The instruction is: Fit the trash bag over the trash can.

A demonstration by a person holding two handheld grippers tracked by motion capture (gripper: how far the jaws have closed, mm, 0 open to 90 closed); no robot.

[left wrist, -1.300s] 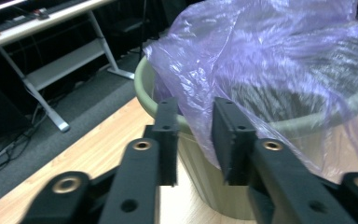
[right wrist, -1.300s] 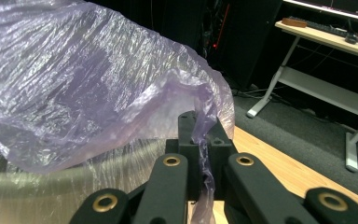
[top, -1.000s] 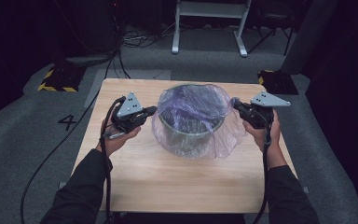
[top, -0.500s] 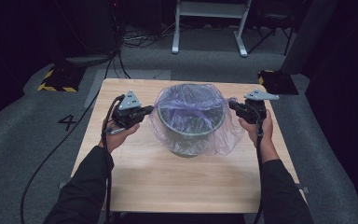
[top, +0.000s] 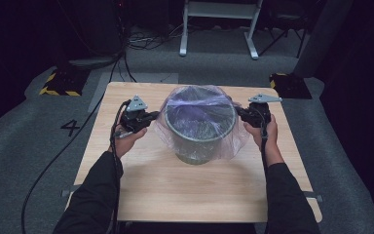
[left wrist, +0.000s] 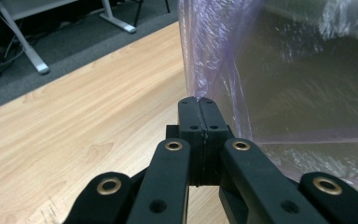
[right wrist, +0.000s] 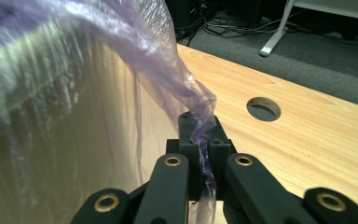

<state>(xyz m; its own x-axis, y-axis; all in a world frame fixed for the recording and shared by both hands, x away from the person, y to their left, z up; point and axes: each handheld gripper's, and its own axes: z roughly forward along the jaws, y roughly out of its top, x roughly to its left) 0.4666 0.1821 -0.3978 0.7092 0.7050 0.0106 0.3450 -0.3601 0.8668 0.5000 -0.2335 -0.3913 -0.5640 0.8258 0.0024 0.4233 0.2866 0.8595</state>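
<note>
Hand-held grippers [top: 153,118] [top: 240,113] pinch bag [top: 199,105] — bin [top: 199,141] apparently between.

Overhead forward-down; two close views sharing bag [top: 199,117]

A black "4" is marked on the grey floor [top: 29,146].

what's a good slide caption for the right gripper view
Right gripper pinching the purple bag beside the bin.
</note>
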